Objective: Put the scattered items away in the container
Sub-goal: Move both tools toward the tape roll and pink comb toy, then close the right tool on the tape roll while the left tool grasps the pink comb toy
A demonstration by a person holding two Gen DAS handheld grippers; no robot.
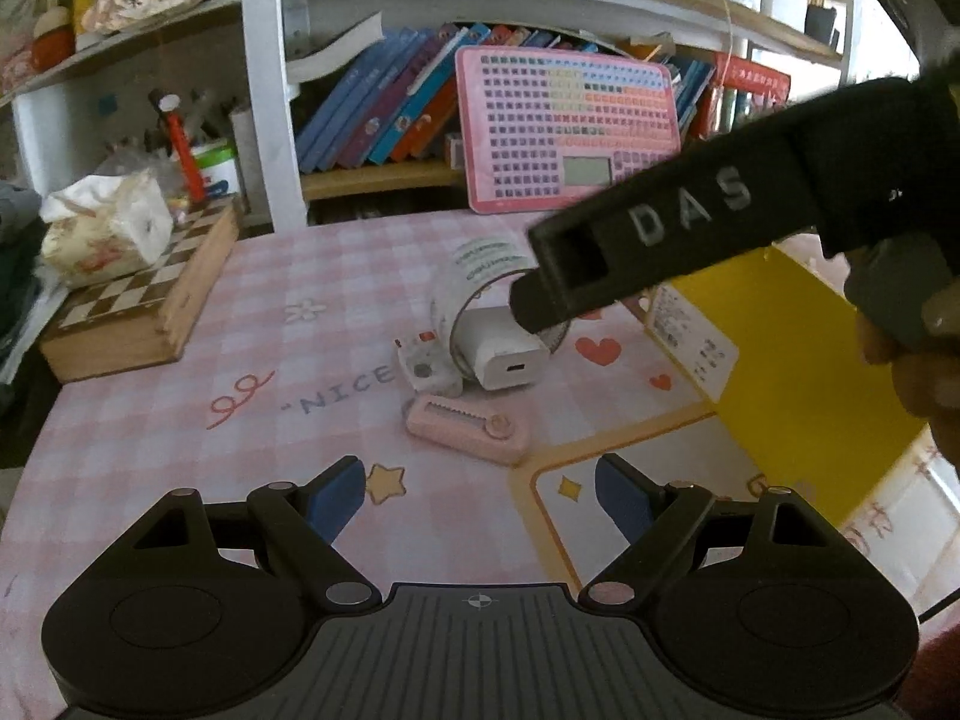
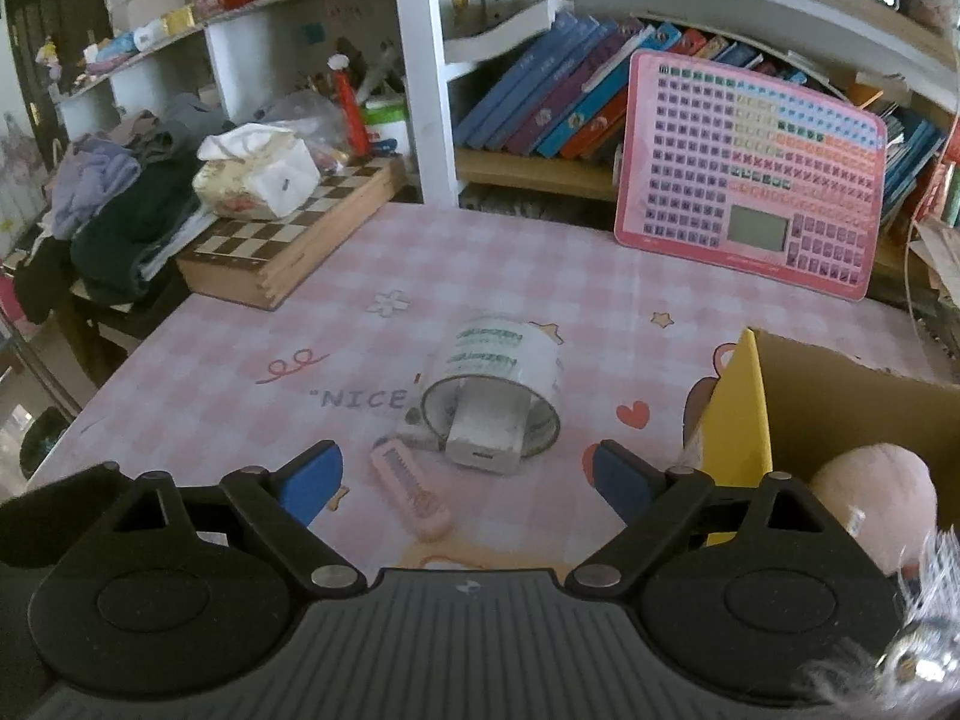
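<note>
Open table front and left; clutter mid-table.
Tape roll (image 2: 492,384), charger (image 2: 489,435) and pink clip (image 2: 411,498) crowd the middle; yellow box (image 2: 741,414) blocks the right edge.

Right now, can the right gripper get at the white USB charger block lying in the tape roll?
Probably yes. The right gripper is open and empty, and the white USB charger block sticks out of the clear tape roll toward it, over bare tablecloth. The tape roll's rim may crowd the fingers.
</note>
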